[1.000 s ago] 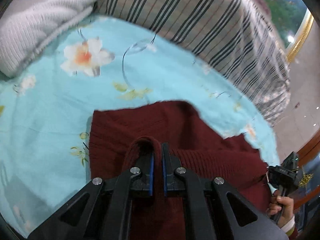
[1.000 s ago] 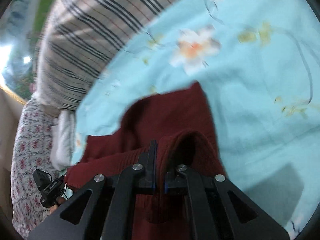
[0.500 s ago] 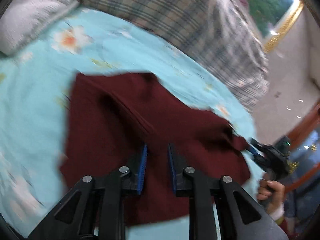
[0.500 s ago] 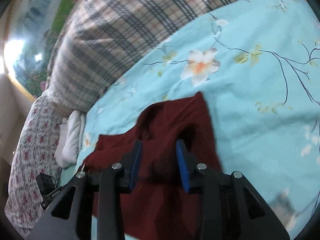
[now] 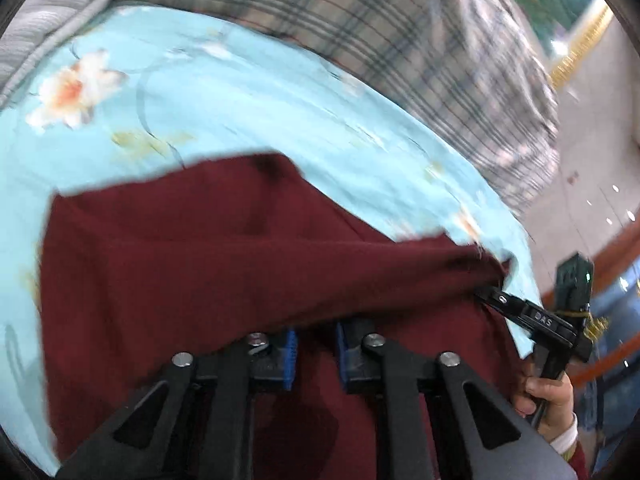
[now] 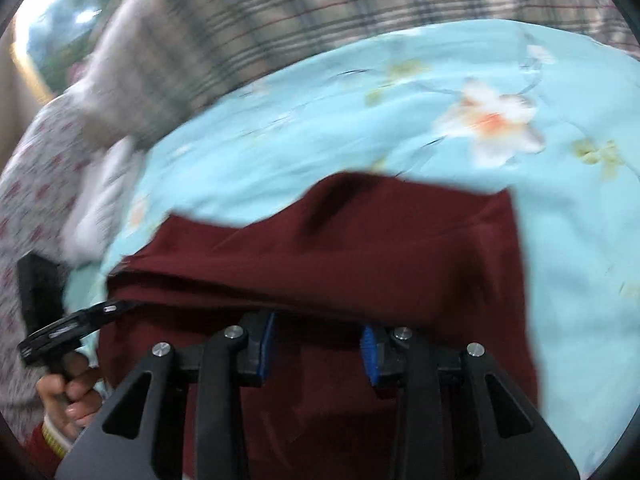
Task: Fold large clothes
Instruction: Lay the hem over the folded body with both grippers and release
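A second earlier both grippers pinched folds of the maroon sweater (image 5: 208,264); now the left gripper (image 5: 315,350) and the right gripper (image 6: 318,350) stand spread with nothing between their blue pads, a fold of the sweater draped across both sets of fingertips. The sweater lies folded on the turquoise floral bedsheet (image 5: 248,108), filling the lower half of both views. The left view alone shows the right gripper at 3 o'clock, touching the sweater's corner; the right view shows the left gripper at 8 o'clock. A plaid quilt (image 6: 248,20) lies at 12 o'clock.
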The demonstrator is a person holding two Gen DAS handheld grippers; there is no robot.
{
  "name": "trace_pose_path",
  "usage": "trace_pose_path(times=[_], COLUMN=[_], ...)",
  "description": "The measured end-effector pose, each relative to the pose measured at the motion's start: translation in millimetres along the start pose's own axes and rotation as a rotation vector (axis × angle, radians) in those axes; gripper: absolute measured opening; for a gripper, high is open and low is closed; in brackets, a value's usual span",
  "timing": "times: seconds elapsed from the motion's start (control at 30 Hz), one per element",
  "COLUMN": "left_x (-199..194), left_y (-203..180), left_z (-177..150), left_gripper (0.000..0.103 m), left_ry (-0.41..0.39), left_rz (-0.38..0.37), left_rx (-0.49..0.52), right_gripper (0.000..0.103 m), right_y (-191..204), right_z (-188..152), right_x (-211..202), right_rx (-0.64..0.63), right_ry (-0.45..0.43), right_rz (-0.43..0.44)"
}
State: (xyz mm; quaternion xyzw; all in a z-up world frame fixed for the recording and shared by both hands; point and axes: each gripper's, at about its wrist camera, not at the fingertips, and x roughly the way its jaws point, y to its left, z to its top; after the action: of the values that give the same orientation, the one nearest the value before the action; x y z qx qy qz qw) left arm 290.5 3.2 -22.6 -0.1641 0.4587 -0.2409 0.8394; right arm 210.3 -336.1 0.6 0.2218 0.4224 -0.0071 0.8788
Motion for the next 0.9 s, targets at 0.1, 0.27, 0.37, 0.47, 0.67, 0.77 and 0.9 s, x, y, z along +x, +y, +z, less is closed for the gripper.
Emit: trace_pose_path(times=[0.1,0.27,0.37,0.47,0.67,0.77,0.9], left_x=[5,-9,-23,-47,-84,-96,-110], left_y=[25,63,54,42,18,14,17], left_z=[15,14,8,-10,-71,-105,-141], left_gripper=[0.011,0.008,0.013,0.021,0.028,0.034,0.04], left_ry=[-0.028,-0.059,-0.077,-0.097,-0.07,-0.027,0.009], left_rz=[0.113,0.077,0.095,0.075,-0.009,-0.034,-0.05], left_rx=[-0.029,-0.131,-0.114,-0.092,-0.052,-0.038,-0.061], right_gripper=[0.034,0.035,0.036,0.036,0.036,0.036,0.036], right_y=[-24,-20,-6,8,31,39,47], right_z=[6,1,-6,-18,-54,-76,-94], right_x=[9,-6,-20,-39,-56,-61,-62], right_rx=[0.085,0.11,0.096,0.079,0.081,0.085,0.097], right_ry=[-0.019,-0.055,-0.07,-0.087,-0.078,-0.064,-0.053], right_rz=[-0.026,-0.005,0.017,0.055,0.14,0.168,0.188])
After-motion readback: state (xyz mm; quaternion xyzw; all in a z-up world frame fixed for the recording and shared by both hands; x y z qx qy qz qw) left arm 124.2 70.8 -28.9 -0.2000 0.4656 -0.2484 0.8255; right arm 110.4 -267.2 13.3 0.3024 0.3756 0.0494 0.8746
